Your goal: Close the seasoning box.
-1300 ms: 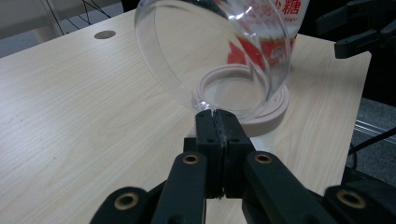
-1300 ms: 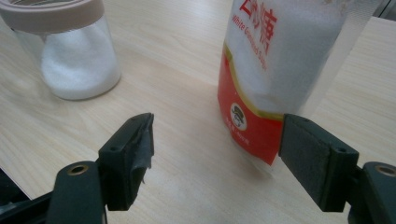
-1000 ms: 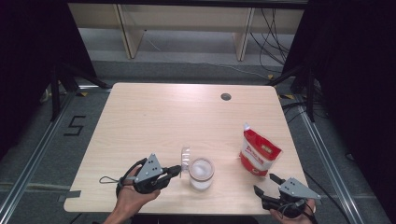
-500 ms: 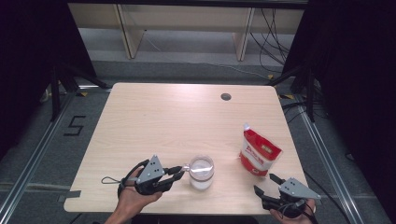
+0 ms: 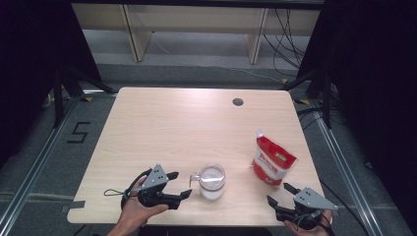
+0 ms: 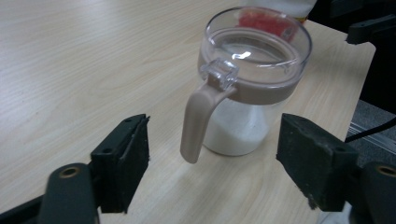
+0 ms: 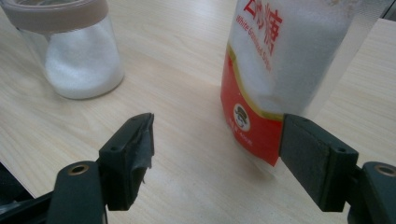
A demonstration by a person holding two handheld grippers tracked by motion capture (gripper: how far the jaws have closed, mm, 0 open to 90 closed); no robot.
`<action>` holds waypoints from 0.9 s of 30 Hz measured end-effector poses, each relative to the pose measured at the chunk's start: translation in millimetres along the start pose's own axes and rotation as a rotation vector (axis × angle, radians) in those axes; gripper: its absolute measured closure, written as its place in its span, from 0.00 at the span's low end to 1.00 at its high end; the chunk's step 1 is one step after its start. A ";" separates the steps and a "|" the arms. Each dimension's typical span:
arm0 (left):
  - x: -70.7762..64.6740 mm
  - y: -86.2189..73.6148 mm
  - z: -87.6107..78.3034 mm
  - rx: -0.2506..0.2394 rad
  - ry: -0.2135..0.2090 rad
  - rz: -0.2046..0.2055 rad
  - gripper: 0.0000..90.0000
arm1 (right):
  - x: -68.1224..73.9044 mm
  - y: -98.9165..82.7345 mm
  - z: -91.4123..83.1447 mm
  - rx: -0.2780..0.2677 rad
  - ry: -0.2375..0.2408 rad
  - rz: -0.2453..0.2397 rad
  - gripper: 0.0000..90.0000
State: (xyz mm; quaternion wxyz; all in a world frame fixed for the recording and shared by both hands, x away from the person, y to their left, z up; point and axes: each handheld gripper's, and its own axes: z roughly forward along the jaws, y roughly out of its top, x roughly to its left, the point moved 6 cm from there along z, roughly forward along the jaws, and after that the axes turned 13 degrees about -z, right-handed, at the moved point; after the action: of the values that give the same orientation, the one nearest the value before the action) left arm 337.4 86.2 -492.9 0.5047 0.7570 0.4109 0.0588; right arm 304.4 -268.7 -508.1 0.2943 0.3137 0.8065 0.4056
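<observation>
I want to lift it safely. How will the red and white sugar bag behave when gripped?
The sugar bag will probably give under pressure, being a soft pouch. It looks well filled, so likely heavy for its size. Standing upright on a narrow base, it may tip if pushed high.

a: how's the light?
b: bright overhead on the worktop (image 5: 196,123), dark surrounds; white glare on the jar lid (image 6: 243,56) beyond the jaws.
a: focus?
b: soft, jaws slightly blurred.
</observation>
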 end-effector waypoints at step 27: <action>-2.9 -40.2 -11.6 0.095 0.005 0.099 0.18 | 1.8 -1.5 1.5 0.012 0.025 -0.007 0.29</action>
State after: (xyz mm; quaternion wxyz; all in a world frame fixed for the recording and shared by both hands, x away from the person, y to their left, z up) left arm 307.0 98.7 -518.9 0.4638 0.7992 0.3765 0.0660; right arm 303.9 -267.4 -510.5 0.2838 0.3077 0.8137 0.4034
